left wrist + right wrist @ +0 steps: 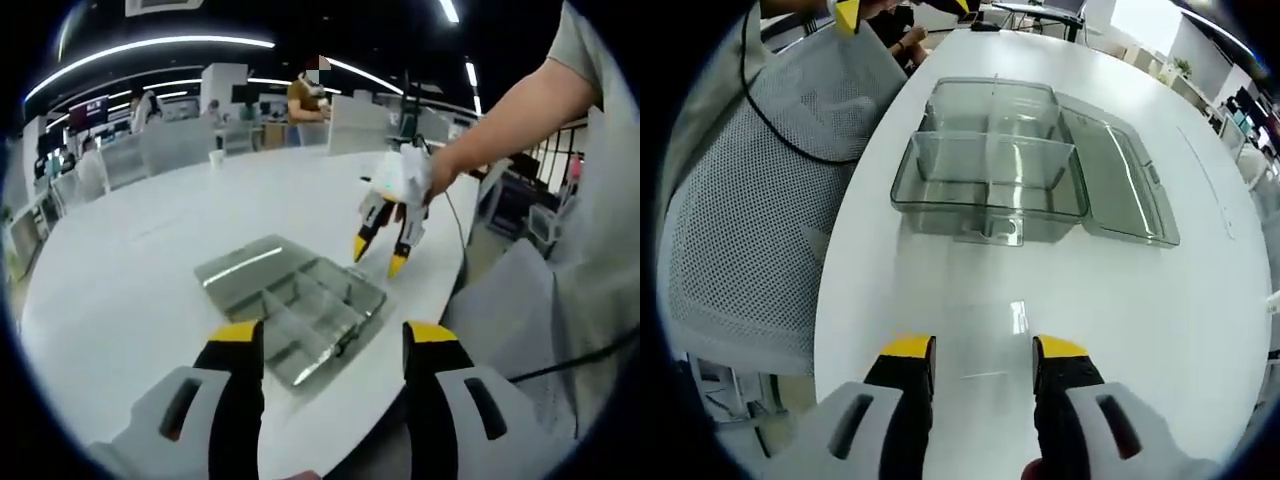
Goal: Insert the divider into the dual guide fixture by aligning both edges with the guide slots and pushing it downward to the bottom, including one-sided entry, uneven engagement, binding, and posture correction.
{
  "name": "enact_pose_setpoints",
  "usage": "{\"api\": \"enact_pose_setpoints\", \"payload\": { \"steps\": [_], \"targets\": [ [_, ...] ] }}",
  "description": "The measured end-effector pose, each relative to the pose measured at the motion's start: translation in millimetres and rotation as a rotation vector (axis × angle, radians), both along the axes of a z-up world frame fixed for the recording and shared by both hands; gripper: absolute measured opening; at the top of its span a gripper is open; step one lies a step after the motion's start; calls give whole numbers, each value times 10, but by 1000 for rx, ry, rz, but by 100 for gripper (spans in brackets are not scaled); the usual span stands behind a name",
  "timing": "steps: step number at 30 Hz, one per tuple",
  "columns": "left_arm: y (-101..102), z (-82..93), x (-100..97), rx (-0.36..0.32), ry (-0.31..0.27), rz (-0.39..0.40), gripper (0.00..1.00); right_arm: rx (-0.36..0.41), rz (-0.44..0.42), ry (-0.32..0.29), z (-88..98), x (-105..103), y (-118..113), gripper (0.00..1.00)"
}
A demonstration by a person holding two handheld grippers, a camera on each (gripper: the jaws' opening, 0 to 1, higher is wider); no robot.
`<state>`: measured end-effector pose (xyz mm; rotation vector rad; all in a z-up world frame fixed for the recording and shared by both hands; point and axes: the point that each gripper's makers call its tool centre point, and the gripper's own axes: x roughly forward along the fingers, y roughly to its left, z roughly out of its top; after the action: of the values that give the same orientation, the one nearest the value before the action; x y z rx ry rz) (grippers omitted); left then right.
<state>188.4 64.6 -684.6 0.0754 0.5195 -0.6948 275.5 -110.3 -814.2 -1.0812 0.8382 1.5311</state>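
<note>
Clear divider [985, 345] pinched between right gripper [983, 350] jaws, left gripper [335, 335] parted, empty

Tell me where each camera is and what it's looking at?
Left gripper view: rides the left gripper, looking across the white table at the clear box; the right gripper and the person's arm show.
Right gripper view: rides the right gripper, looking down at the clear box with a clear divider between its jaws; the person's mesh-covered side shows.
Both share the box and table.
</note>
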Motion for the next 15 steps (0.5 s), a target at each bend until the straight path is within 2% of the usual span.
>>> {"api": "enact_pose_setpoints", "payload": {
  "steps": [15],
  "targets": [
    [13, -9, -14, 1, 4, 5, 55, -27, 3, 3, -74, 57, -33, 33]
  ]
}}
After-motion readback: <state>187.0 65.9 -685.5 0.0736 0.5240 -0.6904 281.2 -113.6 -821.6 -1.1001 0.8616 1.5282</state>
